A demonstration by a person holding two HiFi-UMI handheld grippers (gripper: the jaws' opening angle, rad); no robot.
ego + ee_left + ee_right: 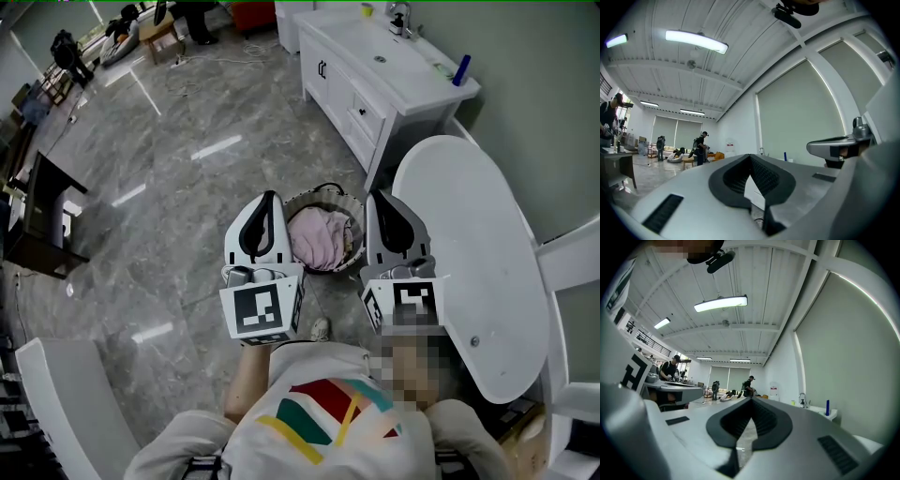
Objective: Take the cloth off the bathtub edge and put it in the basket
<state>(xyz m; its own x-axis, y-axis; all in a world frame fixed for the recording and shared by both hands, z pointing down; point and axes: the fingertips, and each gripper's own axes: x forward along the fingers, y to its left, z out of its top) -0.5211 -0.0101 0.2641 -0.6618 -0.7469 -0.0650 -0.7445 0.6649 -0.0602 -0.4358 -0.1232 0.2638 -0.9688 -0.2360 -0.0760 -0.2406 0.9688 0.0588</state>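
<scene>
Pink cloth (317, 236) lies in the basket (354, 246), so the job looks done! Left hand-held gripper (270, 199) and right hand-held gripper (377, 199) are both pinched together, empty; next, simply pull clear.

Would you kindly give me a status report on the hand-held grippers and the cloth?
Left hand-held gripper shut, empty; right hand-held gripper shut, empty. Pink cloth lying in basket on floor. Nothing in the way.
</scene>
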